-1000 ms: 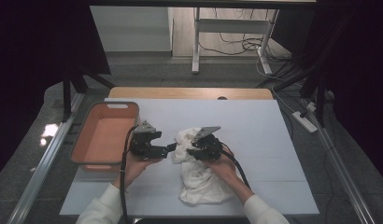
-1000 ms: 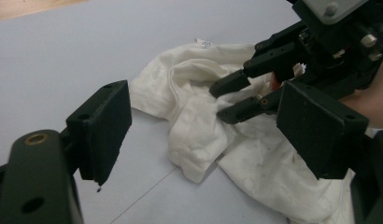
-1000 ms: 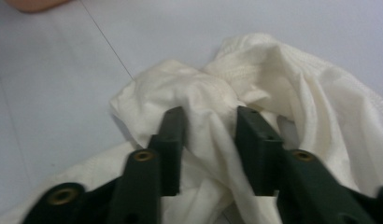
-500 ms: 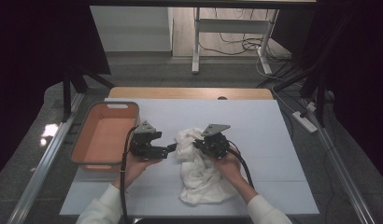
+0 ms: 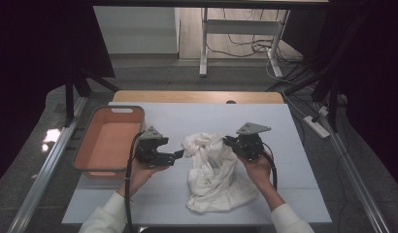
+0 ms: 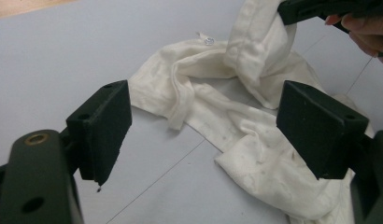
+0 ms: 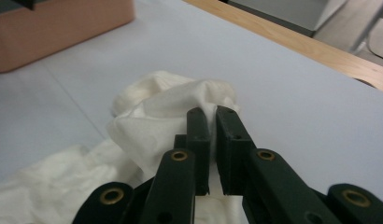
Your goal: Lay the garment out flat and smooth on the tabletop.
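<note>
1. The right hand-held gripper (image 5: 228, 141) is seen closed down narrow on a fold of the white cloth (image 5: 214, 172); in the right gripper view the fabric is pinched between the two black jaws near their tips (image 7: 212, 122).
2. The pinched fold is held raised off the bench; the same closed tips are seen at top right of the left gripper view (image 6: 292, 10), w/ cloth hanging from them.
3. The right hand (image 5: 257, 167) is wrapped under the gripper body, w/ the grey three-cornered plate on top and the cable trailing back toward the sleeve.
4. The left hand-held gripper (image 5: 180, 154) is held wide open, nothing between the jaws; its tips are pointed at the cloth's left edge, just beside it, contact not clear from the high view.
5. In the left gripper view (image 6: 203, 126) the cloth is framed in the gap between the spread jaws, apart from both pads.
6. The left hand (image 5: 139, 172) is closed round the gripper from below; its cable runs down along the forearm.
7. The cloth is crumpled, approx. mid-bench, between the two grippers; the bulk is spread toward the near edge, the bunched upper part lying nearer the grippers.
8. The bench (image 5: 284, 126) is covered by a pale grey-blue sheet, w/ a wooden strip shown at the far edge.
9. An orange tub (image 5: 107, 141) is set at the bench's left side, just beside the left gripper, apart from the cloth.
</note>
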### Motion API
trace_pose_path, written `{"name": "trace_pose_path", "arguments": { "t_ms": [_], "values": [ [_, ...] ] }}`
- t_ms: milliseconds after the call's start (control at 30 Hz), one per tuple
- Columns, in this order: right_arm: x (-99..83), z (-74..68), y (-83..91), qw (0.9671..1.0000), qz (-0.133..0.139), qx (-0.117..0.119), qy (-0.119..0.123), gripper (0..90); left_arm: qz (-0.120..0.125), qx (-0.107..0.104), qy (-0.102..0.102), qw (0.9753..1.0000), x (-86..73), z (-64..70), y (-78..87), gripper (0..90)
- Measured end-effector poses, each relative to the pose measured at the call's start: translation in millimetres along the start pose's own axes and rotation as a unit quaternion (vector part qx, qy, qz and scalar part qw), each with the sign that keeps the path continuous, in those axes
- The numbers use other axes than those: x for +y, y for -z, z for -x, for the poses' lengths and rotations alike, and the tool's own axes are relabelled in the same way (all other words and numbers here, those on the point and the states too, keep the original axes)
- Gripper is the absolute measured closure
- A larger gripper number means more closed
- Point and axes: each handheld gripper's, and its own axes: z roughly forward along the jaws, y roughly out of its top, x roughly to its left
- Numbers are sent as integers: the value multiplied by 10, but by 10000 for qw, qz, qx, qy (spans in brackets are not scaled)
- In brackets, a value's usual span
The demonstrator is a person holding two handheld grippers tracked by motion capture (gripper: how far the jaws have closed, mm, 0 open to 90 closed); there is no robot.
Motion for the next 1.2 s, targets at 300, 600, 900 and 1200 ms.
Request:
{"name": "trace_pose_path", "arguments": {
  "t_ms": [300, 600, 900, 1200],
  "values": [
    [-207, 245, 250, 9988, -60, -365, -311, 841, -16, -27, -1, 10000, 13, 3, -26, 191],
    [-402, 438, 451, 9964, -171, -632, -538, 841, -59, -49, -14, 10000, 22, 14, -66, 193],
    [-618, 591, 558, 9929, -391, -828, -756, 842, -95, -70, -27, 9999, 17, 29, -91, 194],
    [-813, 654, 638, 9907, -526, -799, -970, 842, -82, -89, -1, 9999, 15, 38, -89, 194]
  ]
}}
